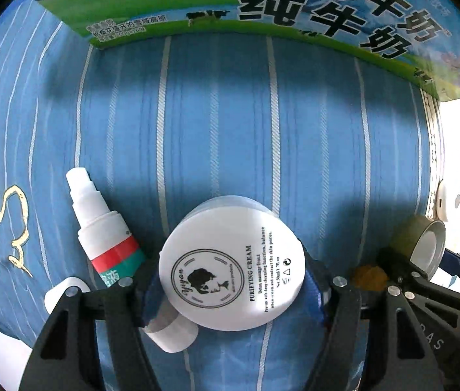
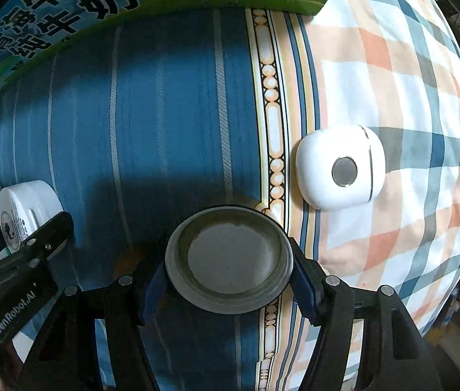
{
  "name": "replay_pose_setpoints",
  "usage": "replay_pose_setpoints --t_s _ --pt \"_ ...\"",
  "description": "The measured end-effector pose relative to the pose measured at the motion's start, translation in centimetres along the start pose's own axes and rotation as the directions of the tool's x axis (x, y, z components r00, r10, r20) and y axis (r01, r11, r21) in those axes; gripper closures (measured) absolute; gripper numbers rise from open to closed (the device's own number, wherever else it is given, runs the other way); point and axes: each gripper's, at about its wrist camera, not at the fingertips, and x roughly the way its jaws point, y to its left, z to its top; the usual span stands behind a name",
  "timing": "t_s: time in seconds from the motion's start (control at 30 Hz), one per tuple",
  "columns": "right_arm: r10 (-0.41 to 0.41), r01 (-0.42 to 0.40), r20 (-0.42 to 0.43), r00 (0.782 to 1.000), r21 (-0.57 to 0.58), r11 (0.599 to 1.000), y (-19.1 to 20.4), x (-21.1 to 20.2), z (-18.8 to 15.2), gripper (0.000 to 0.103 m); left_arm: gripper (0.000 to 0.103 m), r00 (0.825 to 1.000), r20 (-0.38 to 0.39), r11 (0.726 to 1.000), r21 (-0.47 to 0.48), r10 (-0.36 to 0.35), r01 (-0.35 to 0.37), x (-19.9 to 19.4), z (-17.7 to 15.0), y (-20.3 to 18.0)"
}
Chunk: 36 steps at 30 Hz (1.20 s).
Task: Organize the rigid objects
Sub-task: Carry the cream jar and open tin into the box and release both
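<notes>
Gripping one white cream jar [image 1: 231,263] in left gripper [image 1: 231,288], pads pressed on its sides above blue striped cloth [image 1: 216,114]; one spray bottle [image 1: 101,224] beside, one milk carton [image 1: 262,9] behind

Clamping one grey tin [image 2: 230,257] in right gripper [image 2: 230,282] over cloth seam; one white case [image 2: 340,167] lying closed on checked fabric [image 2: 392,65] nearby

White cream jar [image 1: 231,262] upright; grey tin [image 2: 230,258], maybe a jar, upright; spray bottle [image 1: 104,228] lying flat.
</notes>
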Motion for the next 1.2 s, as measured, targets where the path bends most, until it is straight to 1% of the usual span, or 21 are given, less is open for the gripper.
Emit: replay_pose_setpoints --t_s 0.03,0.1,0.2,0.23,0.3,0.37,0.5,0.53,0.7,0.87,0.93,1.0,1.07,1.1,1.2 --pt "-0.003 0.003 -0.003 1.0 0.001 1.0 0.1 0.1 0.6 0.035 0.036 1.0 0.001 1.0 0.002 0.003 -0.003 0.1 0.0 -0.1" --pt "-0.003 0.003 -0.001 1.0 0.003 1.0 0.2 0.2 0.5 0.035 0.036 1.0 0.001 1.0 0.002 0.004 -0.004 -0.4 1.4 0.2" --pt "-0.005 0.005 0.008 1.0 0.003 1.0 0.5 0.2 0.2 0.036 0.036 1.0 0.005 1.0 0.005 0.008 -0.008 -0.4 1.4 0.0" --pt "-0.005 0.005 0.009 1.0 0.002 1.0 -0.1 0.0 0.3 0.036 0.036 1.0 0.011 1.0 0.003 0.007 -0.007 -0.5 1.3 -0.2" --pt "-0.014 0.014 0.014 1.0 -0.011 1.0 0.3 -0.2 0.3 0.036 0.036 1.0 0.019 1.0 0.001 0.004 -0.004 -1.2 0.6 -0.2" --pt "-0.024 0.025 0.018 1.0 -0.025 0.999 0.5 -0.4 1.0 0.036 0.036 1.0 0.026 1.0 0.0 -0.012 0.012 -1.9 0.1 -0.6" --pt "-0.01 0.011 0.033 0.999 -0.042 0.999 0.9 -1.5 0.2 0.036 0.037 0.998 0.062 0.999 0.008 -0.033 0.032 -3.9 -0.8 -1.1" --pt "-0.012 0.014 0.042 0.999 -0.042 0.999 1.2 -2.2 -0.6 0.036 0.037 0.997 0.069 0.999 0.009 -0.039 0.038 -4.5 -1.0 -1.1" --pt "0.01 -0.005 0.083 0.996 -0.057 0.998 1.1 -5.0 -2.3 0.036 0.037 0.991 0.127 0.999 0.018 -0.033 0.031 -7.4 -2.2 -1.2" --pt "0.032 -0.021 0.14 0.99 -0.073 0.997 0.8 -8.4 -3.9 0.036 0.037 0.985 0.16 0.998 0.019 -0.066 0.064 -10.4 -2.7 -0.5" --pt "0.043 -0.03 0.167 0.985 -0.08 0.996 0.8 -10.1 -4.5 0.036 0.037 0.982 0.161 0.995 0.011 -0.096 0.096 -11.8 -3.1 -0.3" --pt "0.059 -0.043 0.187 0.981 -0.086 0.995 0.6 -12.0 -5.2 0.036 0.037 0.976 0.178 0.992 0.014 -0.125 0.124 -14.0 -3.5 -0.1" --pt "0.088 -0.07 0.206 0.975 -0.096 0.993 0.4 -14.0 -5.7 0.036 0.037 0.969 0.201 0.989 0.022 -0.145 0.144 -16.4 -2.7 -0.1" --pt "0.095 -0.074 0.217 0.971 -0.105 0.992 0.1 -14.7 -5.4 0.036 0.037 0.965 0.216 0.989 0.027 -0.151 0.148 -17.7 -2.3 0.1" --pt "0.132 -0.102 0.266 0.955 -0.122 0.987 0.1 -18.3 -5.5 0.036 0.037 0.946 0.271 0.985 0.046 -0.175 0.169 -20.9 -1.7 0.0"
